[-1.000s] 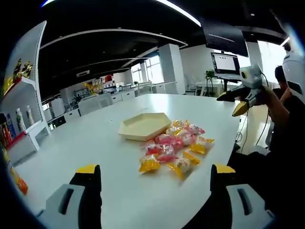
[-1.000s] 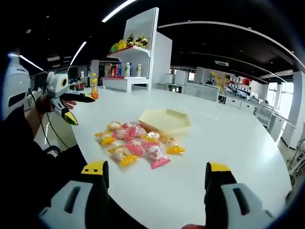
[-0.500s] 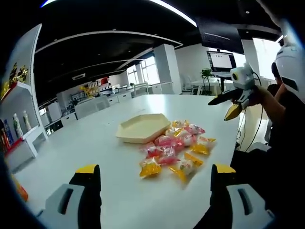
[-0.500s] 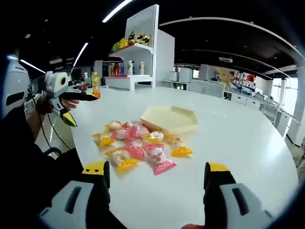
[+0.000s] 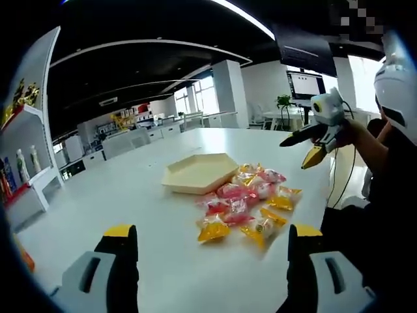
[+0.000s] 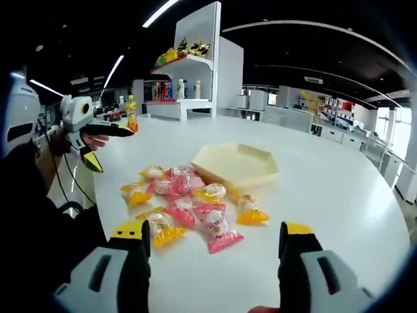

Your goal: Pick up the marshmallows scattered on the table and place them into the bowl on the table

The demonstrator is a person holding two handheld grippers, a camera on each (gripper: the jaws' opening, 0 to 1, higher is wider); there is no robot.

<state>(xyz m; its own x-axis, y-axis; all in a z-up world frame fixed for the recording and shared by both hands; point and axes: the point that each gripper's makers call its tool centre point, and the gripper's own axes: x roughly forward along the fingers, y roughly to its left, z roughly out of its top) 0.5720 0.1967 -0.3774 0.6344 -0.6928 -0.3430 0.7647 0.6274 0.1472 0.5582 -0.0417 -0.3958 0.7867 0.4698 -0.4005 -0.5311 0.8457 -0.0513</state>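
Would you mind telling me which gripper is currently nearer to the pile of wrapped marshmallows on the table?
The right gripper, by a small margin: its open jaws sit just short of the nearest marshmallows. The left gripper, also open, sits slightly farther back from the pile. The difference is slight.

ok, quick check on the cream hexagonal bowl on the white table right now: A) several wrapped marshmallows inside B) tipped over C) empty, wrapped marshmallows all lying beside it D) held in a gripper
C: the cream hexagonal bowl sits flat and bare inside, while the pink and yellow wrapped marshmallows lie in a cluster on the white table next to it.
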